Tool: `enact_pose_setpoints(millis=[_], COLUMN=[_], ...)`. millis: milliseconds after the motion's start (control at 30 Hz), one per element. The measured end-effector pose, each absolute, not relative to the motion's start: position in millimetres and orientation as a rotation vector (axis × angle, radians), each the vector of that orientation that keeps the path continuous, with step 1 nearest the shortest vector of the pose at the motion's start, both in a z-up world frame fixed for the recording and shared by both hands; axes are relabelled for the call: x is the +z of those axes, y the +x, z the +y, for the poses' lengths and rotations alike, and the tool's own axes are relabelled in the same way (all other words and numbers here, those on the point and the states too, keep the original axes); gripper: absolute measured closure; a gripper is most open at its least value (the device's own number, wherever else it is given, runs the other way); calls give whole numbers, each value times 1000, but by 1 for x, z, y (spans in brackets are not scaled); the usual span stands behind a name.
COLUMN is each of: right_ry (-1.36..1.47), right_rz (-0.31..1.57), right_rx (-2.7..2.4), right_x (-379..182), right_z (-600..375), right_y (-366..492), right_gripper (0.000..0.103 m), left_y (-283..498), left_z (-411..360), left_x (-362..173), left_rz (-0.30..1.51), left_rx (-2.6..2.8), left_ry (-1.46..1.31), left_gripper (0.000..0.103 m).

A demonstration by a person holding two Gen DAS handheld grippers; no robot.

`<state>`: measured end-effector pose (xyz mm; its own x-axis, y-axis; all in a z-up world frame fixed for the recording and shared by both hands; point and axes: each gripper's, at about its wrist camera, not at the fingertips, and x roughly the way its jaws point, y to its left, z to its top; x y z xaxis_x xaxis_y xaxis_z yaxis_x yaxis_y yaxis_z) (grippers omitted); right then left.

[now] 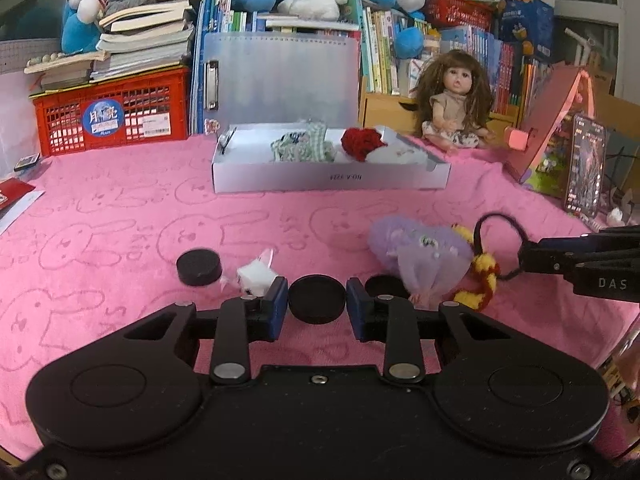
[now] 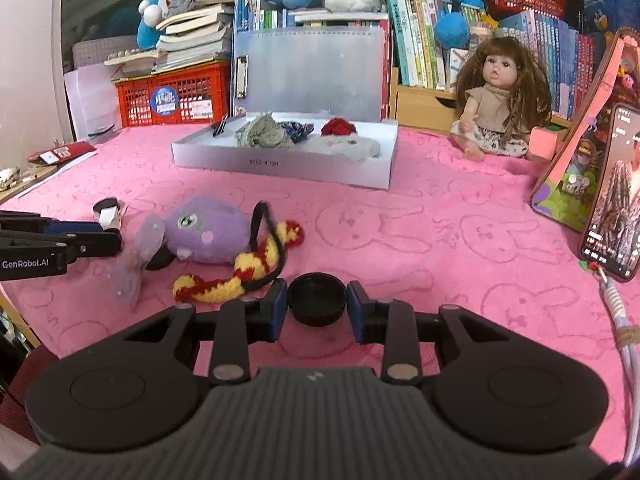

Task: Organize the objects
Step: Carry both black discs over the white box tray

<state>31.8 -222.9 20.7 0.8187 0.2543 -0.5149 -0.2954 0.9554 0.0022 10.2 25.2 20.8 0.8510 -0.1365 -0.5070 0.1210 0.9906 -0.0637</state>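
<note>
On the pink cloth, my left gripper [image 1: 317, 300] is shut on a black round cap [image 1: 317, 299]. My right gripper [image 2: 317, 300] is shut on a black round cup-like lid [image 2: 316, 298]. Another black puck [image 1: 199, 267] lies to the left, beside a small white toy [image 1: 256, 276]. A third black disc [image 1: 382, 286] lies partly under a purple plush [image 1: 420, 252], also seen in the right wrist view [image 2: 208, 236]. A red-yellow knitted headband [image 2: 240, 268] lies next to it. An open white box [image 1: 332, 178] holds doll clothes and a red knitted piece [image 1: 362, 142].
A doll [image 1: 454, 100] sits at the back right. A phone [image 2: 614, 192] leans against a pink picture book [image 2: 576, 152] at the right. A red crate [image 1: 116, 114] with stacked books, shelved books and plush toys line the back. A cable [image 2: 624, 340] runs along the right edge.
</note>
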Motion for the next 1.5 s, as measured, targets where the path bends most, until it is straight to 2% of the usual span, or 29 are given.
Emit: enact_pose_setpoints(millis=[400, 1500], right_ry=[-61, 86], right_rz=[471, 480], right_rx=[213, 262], right_x=[46, 71], right_z=[-232, -226], right_y=[50, 118], right_gripper=[66, 66], left_y=[36, 113], left_z=[26, 18], left_x=[43, 76], left_rz=[522, 503], left_rx=[-134, -126], left_ry=[-59, -86], left_gripper=[73, 73])
